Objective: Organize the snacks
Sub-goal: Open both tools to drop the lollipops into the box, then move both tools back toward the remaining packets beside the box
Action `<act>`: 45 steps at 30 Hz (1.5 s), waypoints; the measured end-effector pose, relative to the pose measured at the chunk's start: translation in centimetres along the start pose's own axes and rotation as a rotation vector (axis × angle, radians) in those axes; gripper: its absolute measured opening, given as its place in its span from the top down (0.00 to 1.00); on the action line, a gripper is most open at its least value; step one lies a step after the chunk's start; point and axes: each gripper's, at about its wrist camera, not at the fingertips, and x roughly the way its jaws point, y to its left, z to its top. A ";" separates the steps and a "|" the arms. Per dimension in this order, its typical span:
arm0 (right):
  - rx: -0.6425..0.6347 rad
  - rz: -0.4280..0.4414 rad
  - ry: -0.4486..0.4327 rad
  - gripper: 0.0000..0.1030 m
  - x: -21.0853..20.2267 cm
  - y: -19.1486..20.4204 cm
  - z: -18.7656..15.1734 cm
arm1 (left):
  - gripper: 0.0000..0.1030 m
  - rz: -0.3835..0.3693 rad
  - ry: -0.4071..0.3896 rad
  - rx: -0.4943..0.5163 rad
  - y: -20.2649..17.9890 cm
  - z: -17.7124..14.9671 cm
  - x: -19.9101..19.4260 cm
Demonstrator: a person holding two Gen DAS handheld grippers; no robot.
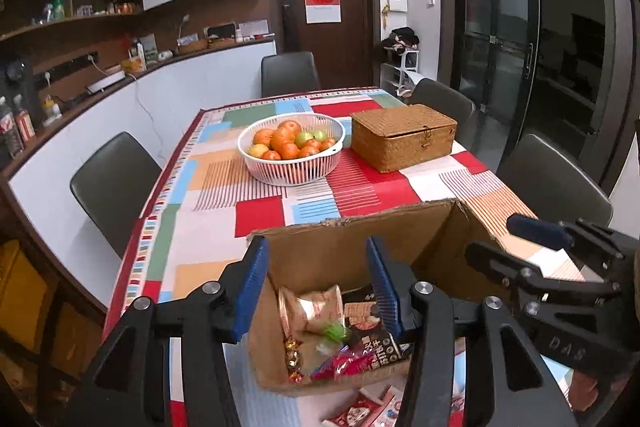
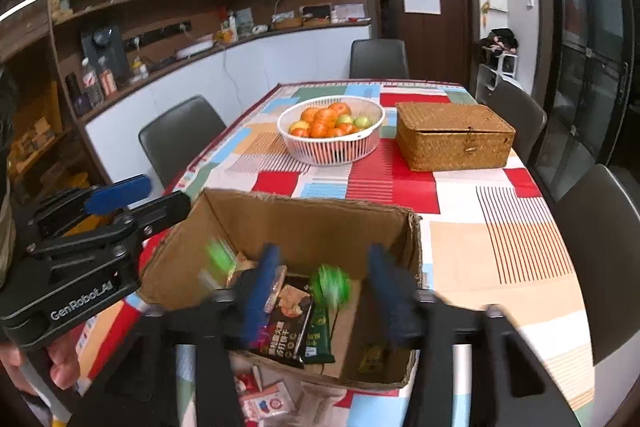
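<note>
The right gripper (image 2: 322,287) hangs over the near edge of an open cardboard box (image 2: 304,223), its blue fingers (image 2: 260,287) spread wide with nothing between them. A blurred green snack (image 2: 331,285) shows in the gap between the fingers, above a dark biscuit packet (image 2: 286,323) lying in the box. Another green blur (image 2: 218,255) sits at the box's left side. The left gripper (image 2: 132,199) reaches in from the left, just beside the box's far left corner. Farther along the patchwork tablecloth (image 2: 480,219) stand a white fruit basket (image 2: 332,147) and, to its right, a closed wicker box (image 2: 454,137). Small packets (image 2: 264,399) lie on the table near the box's near wall.
</note>
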 end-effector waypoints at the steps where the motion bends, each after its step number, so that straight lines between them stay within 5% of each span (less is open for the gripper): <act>1: -0.001 -0.011 -0.008 0.45 -0.3 0.0 -0.2 | 0.51 0.000 -0.003 0.004 0.1 -0.2 -0.2; 12: -0.026 -0.003 -0.053 0.45 -3.9 1.5 -3.0 | 0.48 0.013 -0.087 0.066 -0.6 -3.5 -5.4; 23: -0.075 0.005 -0.070 0.45 -6.0 3.7 -6.3 | 0.46 -0.001 -0.088 0.062 -0.4 -7.2 -7.3; 45: -0.031 0.036 0.109 0.45 -2.3 3.9 -12.9 | 0.46 -0.081 0.085 0.015 0.0 -14.2 -3.4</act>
